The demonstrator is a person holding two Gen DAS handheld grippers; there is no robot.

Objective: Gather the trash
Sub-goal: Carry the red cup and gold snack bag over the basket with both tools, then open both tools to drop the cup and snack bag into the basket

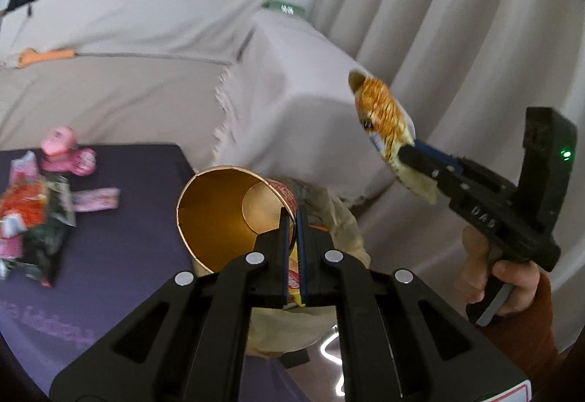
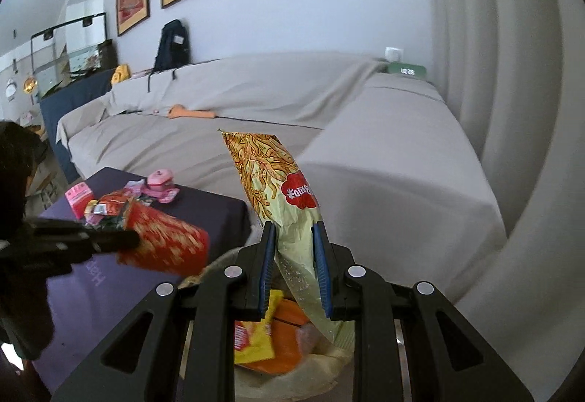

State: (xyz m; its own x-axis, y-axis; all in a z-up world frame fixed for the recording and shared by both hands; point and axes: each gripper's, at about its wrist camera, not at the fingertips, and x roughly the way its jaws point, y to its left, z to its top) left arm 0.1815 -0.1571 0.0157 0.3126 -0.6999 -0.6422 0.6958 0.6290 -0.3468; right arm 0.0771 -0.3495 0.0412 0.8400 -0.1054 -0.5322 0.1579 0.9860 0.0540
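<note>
My left gripper [image 1: 291,219] is shut on the rim of a red paper cup [image 1: 226,215] with a gold inside, held on its side above the table's edge; it also shows in the right wrist view [image 2: 164,248]. My right gripper [image 2: 292,237] is shut on a pale green snack bag [image 2: 278,182] printed with fries, held upright over a beige trash bag [image 2: 329,361] that holds yellow and orange wrappers. In the left wrist view the right gripper [image 1: 409,153] holds the snack bag [image 1: 384,113] at the right.
A dark purple table [image 1: 128,219] carries a pile of wrappers [image 1: 33,212] and a pink toy [image 1: 65,153]. A grey covered sofa [image 2: 365,153] stands behind it. Curtains [image 1: 457,18] hang at the right.
</note>
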